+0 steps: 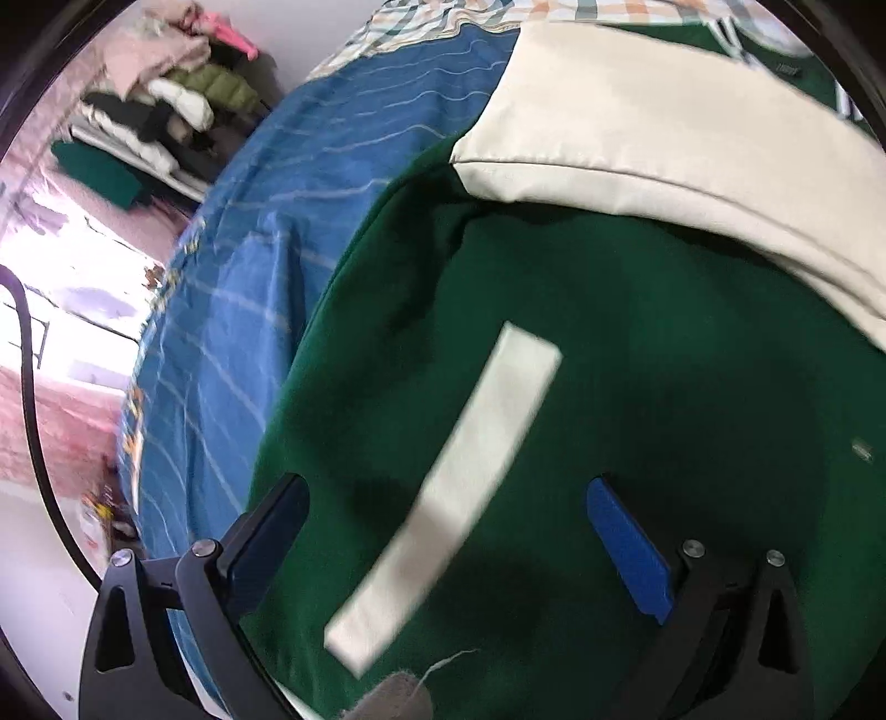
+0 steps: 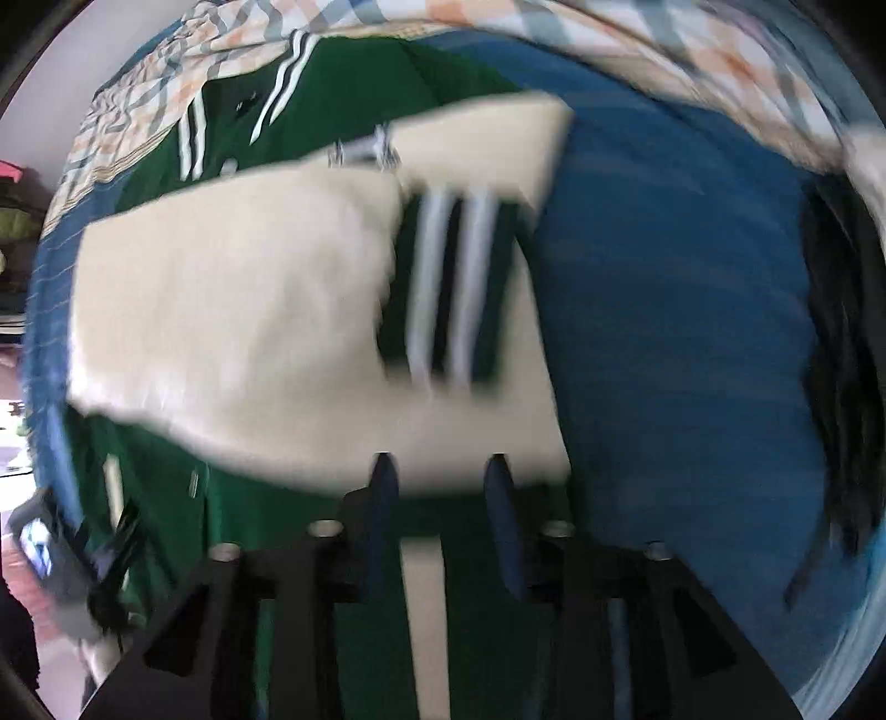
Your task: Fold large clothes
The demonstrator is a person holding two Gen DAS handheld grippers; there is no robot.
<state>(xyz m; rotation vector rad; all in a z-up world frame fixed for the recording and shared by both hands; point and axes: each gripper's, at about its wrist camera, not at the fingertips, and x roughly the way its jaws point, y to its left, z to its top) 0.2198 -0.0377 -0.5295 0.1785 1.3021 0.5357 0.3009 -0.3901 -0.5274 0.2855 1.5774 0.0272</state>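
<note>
A green jacket (image 1: 637,343) with cream sleeves lies on a blue striped bed sheet (image 1: 288,232). One cream sleeve (image 1: 664,138) is folded across its upper part, and a white pocket strip (image 1: 448,498) shows on the green body. My left gripper (image 1: 448,509) is open wide just above that green body, with nothing between its fingers. In the right wrist view the jacket (image 2: 343,72) is blurred; both cream sleeves (image 2: 232,310) cross the body, with a green striped cuff (image 2: 448,288) on top. My right gripper (image 2: 440,471) is partly open over the jacket's lower part, empty.
A checked blanket (image 2: 637,50) lies at the head of the bed. A dark garment (image 2: 841,354) lies at the bed's right edge. A pile of clothes (image 1: 166,94) sits on a shelf to the left, beyond the bed. A black cable (image 1: 33,421) hangs at the left.
</note>
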